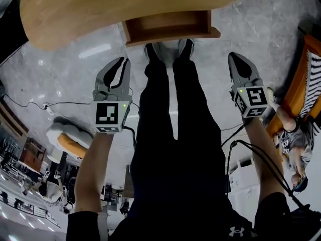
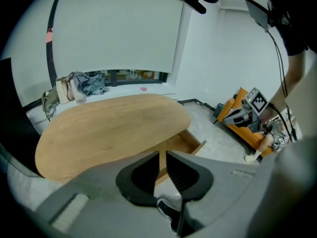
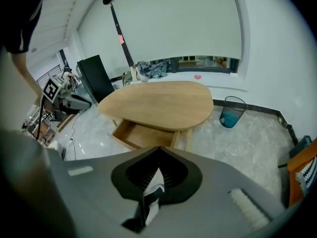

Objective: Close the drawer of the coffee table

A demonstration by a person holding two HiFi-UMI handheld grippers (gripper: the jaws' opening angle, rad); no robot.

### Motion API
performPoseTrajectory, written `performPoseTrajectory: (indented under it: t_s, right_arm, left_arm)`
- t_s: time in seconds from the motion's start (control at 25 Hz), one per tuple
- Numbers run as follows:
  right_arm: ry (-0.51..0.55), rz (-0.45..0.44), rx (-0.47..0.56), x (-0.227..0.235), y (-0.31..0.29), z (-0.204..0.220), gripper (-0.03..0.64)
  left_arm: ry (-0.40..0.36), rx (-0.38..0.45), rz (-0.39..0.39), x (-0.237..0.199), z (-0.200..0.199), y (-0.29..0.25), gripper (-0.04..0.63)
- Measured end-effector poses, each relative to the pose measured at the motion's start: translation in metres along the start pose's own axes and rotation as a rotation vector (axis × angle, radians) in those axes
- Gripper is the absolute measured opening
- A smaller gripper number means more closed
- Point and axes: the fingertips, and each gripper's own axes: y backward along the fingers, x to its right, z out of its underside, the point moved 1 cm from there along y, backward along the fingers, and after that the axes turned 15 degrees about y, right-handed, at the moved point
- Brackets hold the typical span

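Reaching step: the drawer [image 1: 168,26] stands open under the counter [image 1: 100,9], upper centre. The left gripper [image 1: 121,62] has its jaws slightly apart, the right gripper [image 1: 233,59] together; both are empty and short of it. Next, its front likely needs pushing in.

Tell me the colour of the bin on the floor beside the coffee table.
The bin is teal blue, best seen in the right gripper view.

The head view looks steeply down on the coffee table [image 1: 100,9]. Both gripper views face it from nearby, sharing the drawer [image 3: 143,135].
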Motion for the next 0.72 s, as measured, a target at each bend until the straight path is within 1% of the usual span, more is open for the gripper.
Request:
performPoseTrajectory:
  t_s: [0.08,0.24,0.36,0.56,0.72]
  right_arm:
    - [-0.009,0.003,0.001,0.004,-0.009,0.009,0.003]
    - [0.0,-0.01,0.011,0.007,-0.025,0.021,0.003]
    - [0.004,-0.007,0.009,0.01,-0.038,0.033,0.003]
    - [-0.007,-0.008,-0.016,0.017,-0.059,0.059,0.003]
    - [0.008,-0.007,-0.022,0.021,-0.069,0.076,0.003]
  left_arm:
    - [0.004,-0.015,-0.011,-0.006,0.009,-0.011,0.058]
    - [0.061,-0.035,-0.065,-0.023,0.025,-0.025,0.059]
    - [0.033,-0.049,-0.064,-0.037,0.042,-0.034,0.06]
    - [0.059,-0.08,-0.105,-0.056,0.07,-0.047,0.06]
    - [0.054,-0.094,-0.122,-0.062,0.09,-0.058,0.06]
